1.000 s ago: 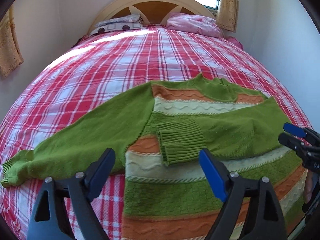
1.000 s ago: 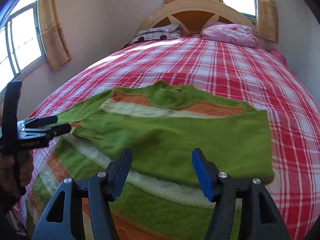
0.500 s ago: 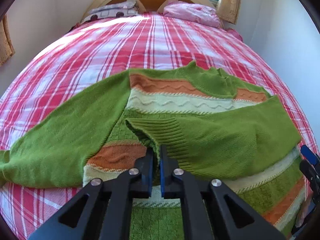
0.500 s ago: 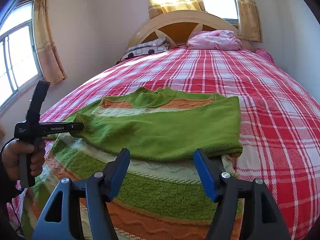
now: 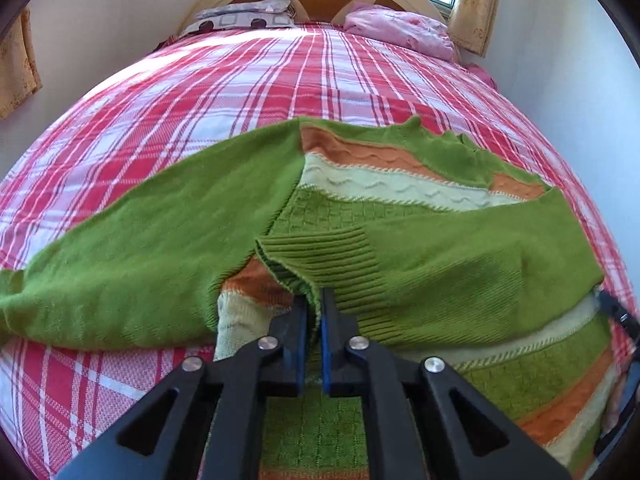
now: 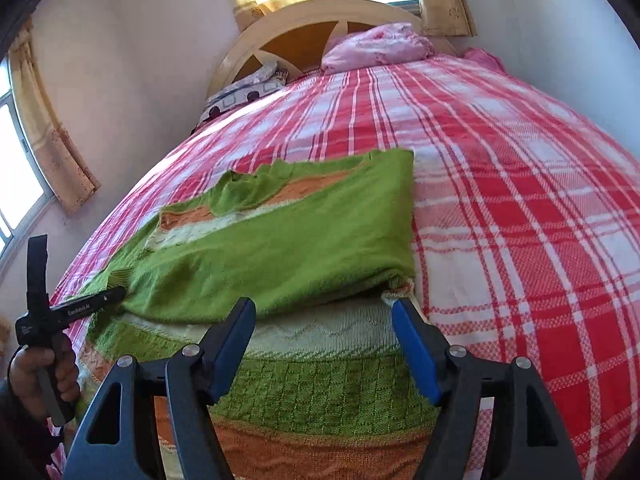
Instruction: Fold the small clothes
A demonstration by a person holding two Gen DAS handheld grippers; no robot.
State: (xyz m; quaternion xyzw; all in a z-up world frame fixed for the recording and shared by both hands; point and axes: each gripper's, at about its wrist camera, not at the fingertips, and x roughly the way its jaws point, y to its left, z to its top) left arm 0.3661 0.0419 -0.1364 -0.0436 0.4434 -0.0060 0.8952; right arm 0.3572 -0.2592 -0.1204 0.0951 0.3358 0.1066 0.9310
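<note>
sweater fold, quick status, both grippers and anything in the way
Left gripper shut on folded sleeve's ribbed cuff. Right gripper opening, nothing gripped, over sweater. Other sleeve unfolded. No obstruction on bedspread.

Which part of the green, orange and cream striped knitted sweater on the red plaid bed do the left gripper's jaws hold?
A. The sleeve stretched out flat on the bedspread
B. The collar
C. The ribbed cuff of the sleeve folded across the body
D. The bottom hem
C: in the left wrist view the left gripper has its jaws shut on the ribbed cuff of the folded sleeve of the striped knitted sweater.
</note>
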